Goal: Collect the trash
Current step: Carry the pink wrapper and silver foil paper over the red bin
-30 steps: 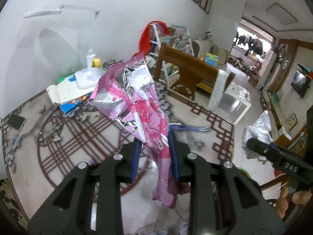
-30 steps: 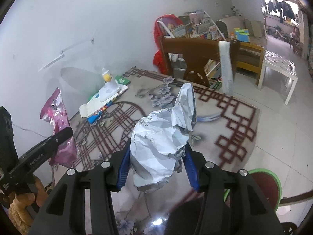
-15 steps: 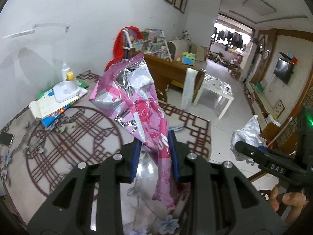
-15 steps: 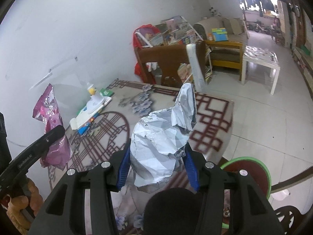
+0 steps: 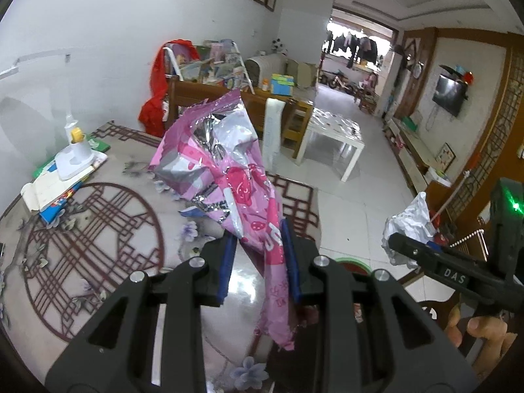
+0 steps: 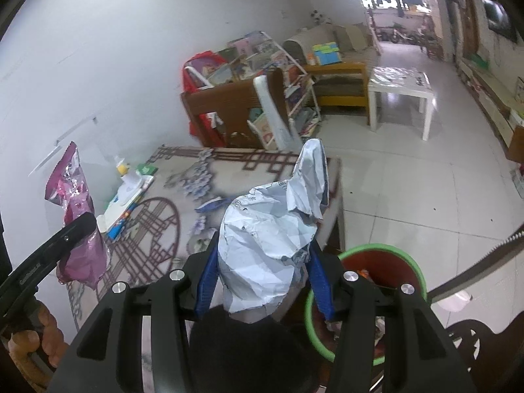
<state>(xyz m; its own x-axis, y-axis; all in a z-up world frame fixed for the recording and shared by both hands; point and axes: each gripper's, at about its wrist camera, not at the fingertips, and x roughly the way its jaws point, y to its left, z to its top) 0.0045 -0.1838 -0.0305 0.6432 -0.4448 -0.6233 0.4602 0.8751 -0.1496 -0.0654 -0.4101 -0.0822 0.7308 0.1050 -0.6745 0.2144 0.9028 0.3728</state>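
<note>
The left gripper (image 5: 258, 262) is nearly closed, its blue pads pinching a pink foil wrapper (image 5: 226, 170) that sticks up above the patterned rug (image 5: 98, 229), with the books (image 5: 55, 183) far left. To its right, the right gripper (image 6: 262, 278) stands about half open, clamped on a crumpled white paper bag (image 6: 271, 239). A green-rimmed red bin (image 6: 380, 262) sits near, just right of that bag.

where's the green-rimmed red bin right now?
Right wrist view, lower right: the green-rimmed red bin sits on the white tile floor, just right of the crumpled white paper in the right hand-held gripper.
</note>
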